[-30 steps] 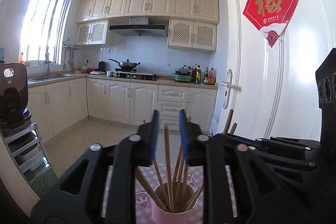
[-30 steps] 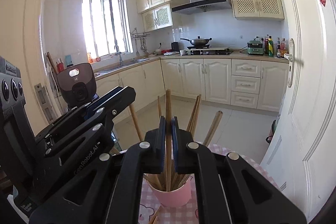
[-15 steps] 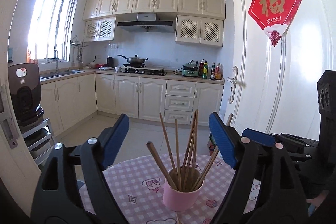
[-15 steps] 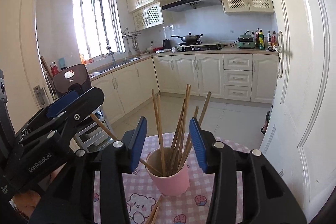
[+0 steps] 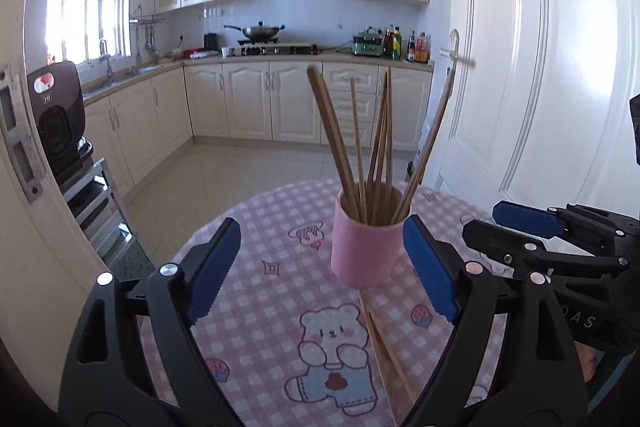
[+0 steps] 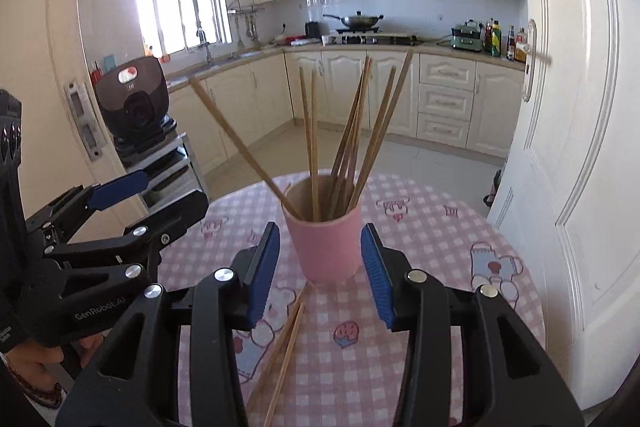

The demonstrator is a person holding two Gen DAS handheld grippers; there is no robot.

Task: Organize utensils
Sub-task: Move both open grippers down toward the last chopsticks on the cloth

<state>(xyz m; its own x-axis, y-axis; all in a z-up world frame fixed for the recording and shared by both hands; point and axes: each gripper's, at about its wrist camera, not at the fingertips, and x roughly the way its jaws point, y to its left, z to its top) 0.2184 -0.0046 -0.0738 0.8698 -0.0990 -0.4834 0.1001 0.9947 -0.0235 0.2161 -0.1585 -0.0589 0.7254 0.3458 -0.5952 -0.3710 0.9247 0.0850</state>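
A pink cup (image 5: 366,251) holding several wooden chopsticks (image 5: 360,147) stands upright on a round table with a pink checked cloth (image 5: 260,227). A loose pair of chopsticks (image 5: 384,343) lies on the cloth in front of the cup. My left gripper (image 5: 320,267) hangs low before the cup; its jaws are opening wide and hold nothing. My right gripper (image 6: 320,269) is open just short of the cup (image 6: 324,247), and the pads do not touch it. The loose chopsticks (image 6: 284,339) run under its left finger.
A white door (image 5: 560,107) stands close on the right of the table. A dark appliance on a metal rack (image 6: 136,107) sits to the left. Kitchen cabinets and a stove line the far wall. A person's hand (image 6: 32,359) holds the left gripper (image 6: 172,191).
Both grippers were up at the chopstick tops, the right shut on one. Both opened, let go and came down toward the table in front of the cup.
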